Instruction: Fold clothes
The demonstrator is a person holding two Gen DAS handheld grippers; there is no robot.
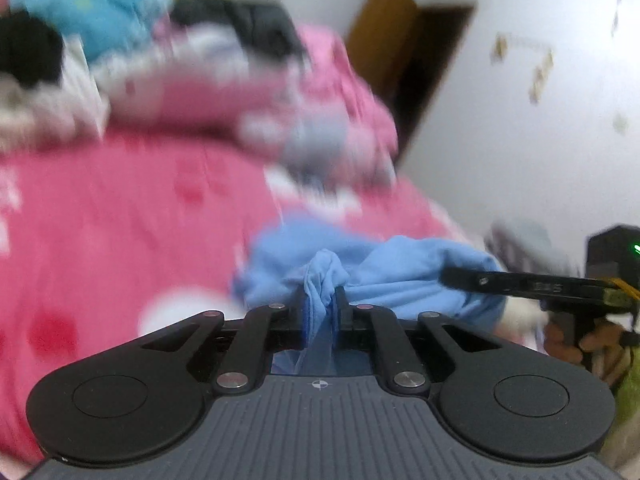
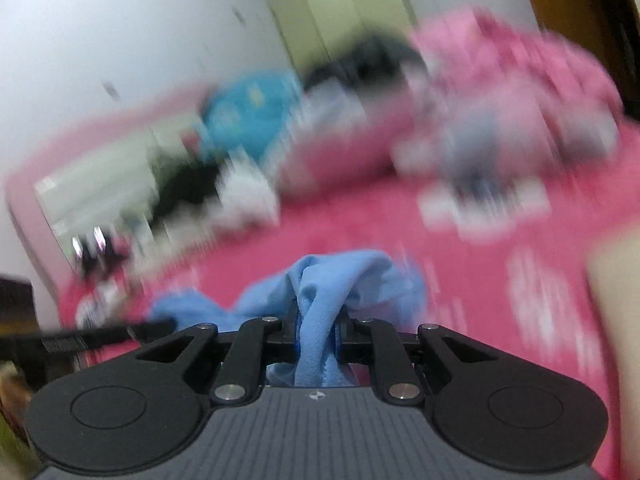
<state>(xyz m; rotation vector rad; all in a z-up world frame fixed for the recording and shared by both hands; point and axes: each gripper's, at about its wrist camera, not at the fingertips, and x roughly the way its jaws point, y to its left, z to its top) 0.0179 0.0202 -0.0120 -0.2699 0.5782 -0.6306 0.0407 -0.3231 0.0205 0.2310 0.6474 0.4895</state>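
A light blue garment (image 1: 400,276) lies bunched over a pink bed (image 1: 120,220). My left gripper (image 1: 322,300) is shut on a pinched fold of this blue cloth, which runs down between its fingers. In the right wrist view my right gripper (image 2: 318,320) is shut on another bunched fold of the same blue garment (image 2: 340,276). The right gripper (image 1: 520,286) also shows at the right of the left wrist view, held by a hand (image 1: 588,340). The left gripper's finger (image 2: 100,334) reaches in from the left of the right wrist view. Both views are motion-blurred.
A heap of clothes sits at the far side of the bed: a teal piece (image 1: 88,12), dark pieces (image 1: 248,20), and pink patterned cloth (image 1: 320,92). A brown door (image 1: 384,28) and white wall (image 1: 520,120) stand behind. A forearm (image 2: 616,340) shows at the right edge.
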